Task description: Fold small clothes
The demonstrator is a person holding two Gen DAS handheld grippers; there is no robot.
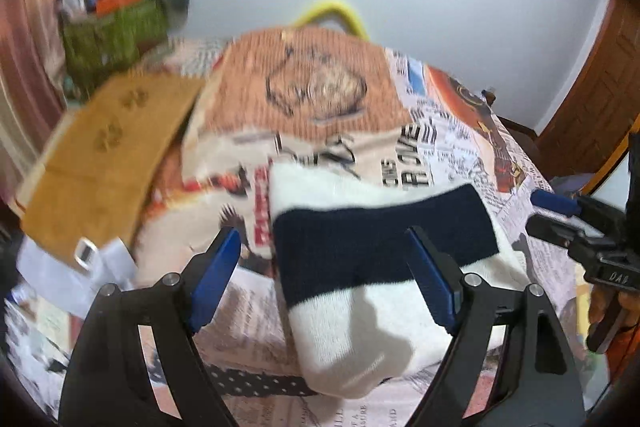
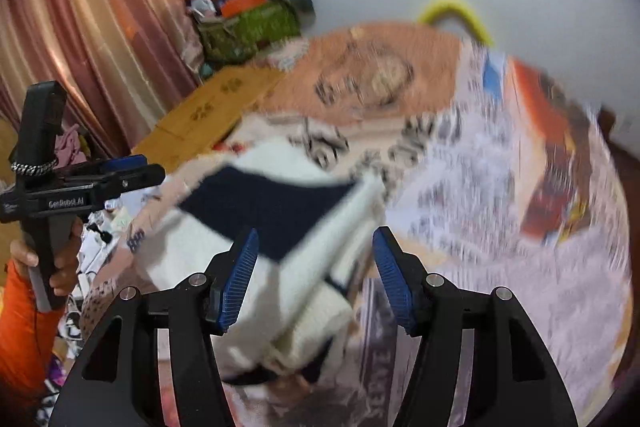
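A folded white knitted garment (image 1: 348,327) with a wide navy band lies on the bed's newspaper-print sheet (image 1: 452,155). My left gripper (image 1: 323,233) hovers over it, jaws wide open, with the navy band showing between the blue pads; neither pad touches the cloth. In the right wrist view the same garment (image 2: 280,211) lies blurred, its white folded edge running up between the fingers of my right gripper (image 2: 317,230). That gripper is open, pads clear of the fabric. Each gripper shows at the edge of the other's view: the right gripper (image 1: 560,211) and the left gripper (image 2: 132,171).
A tan board with paw prints (image 1: 104,163) rests at the bed's left side. Behind it stands a green basket (image 1: 116,31) full of clutter, beside pink curtains (image 2: 80,27). A yellow hoop (image 1: 332,13) rises past the far edge. A hand and orange sleeve (image 2: 20,327) hold the left gripper.
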